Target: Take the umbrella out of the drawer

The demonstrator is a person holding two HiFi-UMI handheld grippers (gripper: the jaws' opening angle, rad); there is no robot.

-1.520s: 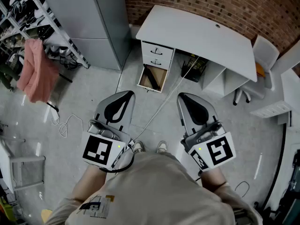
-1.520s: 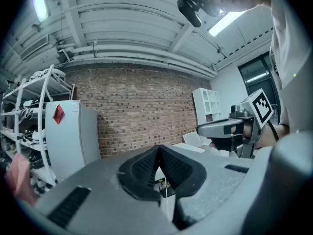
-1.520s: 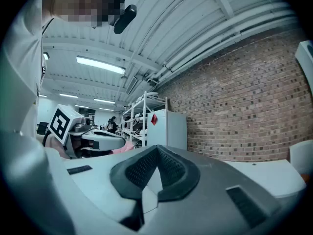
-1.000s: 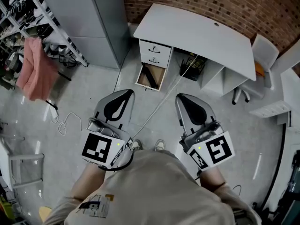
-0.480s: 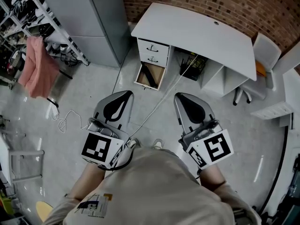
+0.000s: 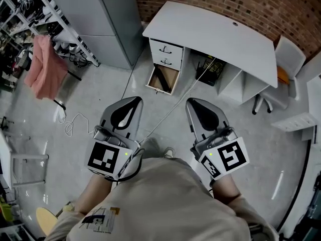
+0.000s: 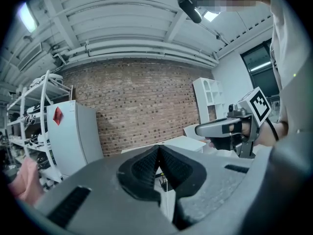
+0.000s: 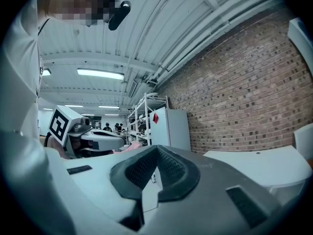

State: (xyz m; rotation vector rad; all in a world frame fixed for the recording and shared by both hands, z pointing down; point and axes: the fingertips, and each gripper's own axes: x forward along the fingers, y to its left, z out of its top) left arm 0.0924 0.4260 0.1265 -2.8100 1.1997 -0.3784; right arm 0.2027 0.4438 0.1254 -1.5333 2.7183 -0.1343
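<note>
Both my tools are held in front of my chest, side by side and well apart. My left gripper (image 6: 134, 100) has its jaws pressed together with nothing between them, and my right gripper (image 6: 192, 102) is the same, closed tight and empty. Neither is anywhere near the work yet, so I judge the step in hand to be the approach.

A pale cable (image 6: 173, 108) runs across the floor from near my feet up toward the desk, right between the two grippers. I should step around it, not over it blind.

Beyond it, the lowest drawer (image 6: 159, 91) of the white desk (image 6: 215, 31) stands pulled out. The umbrella (image 6: 162, 78) lies inside as a dark strip set diagonally from corner to corner.

To do this well I would close in on the drawer's front, drop low, and part the jaws of one gripper before reaching in. Then I would come down from above across the umbrella's narrow width near its middle, so it lifts level and does not catch the drawer walls. The drawers above stay closed, so their fronts overhang the back; I would draw it toward me as it rises.

From here the umbrella is too small to tell handle from tip, or whether a strap binds it. Both gripper views show only brick wall, desk top and a grey cabinet (image 6: 108, 19); my own jaws mask the drawer. My body hides most of the floor at my feet.
</note>
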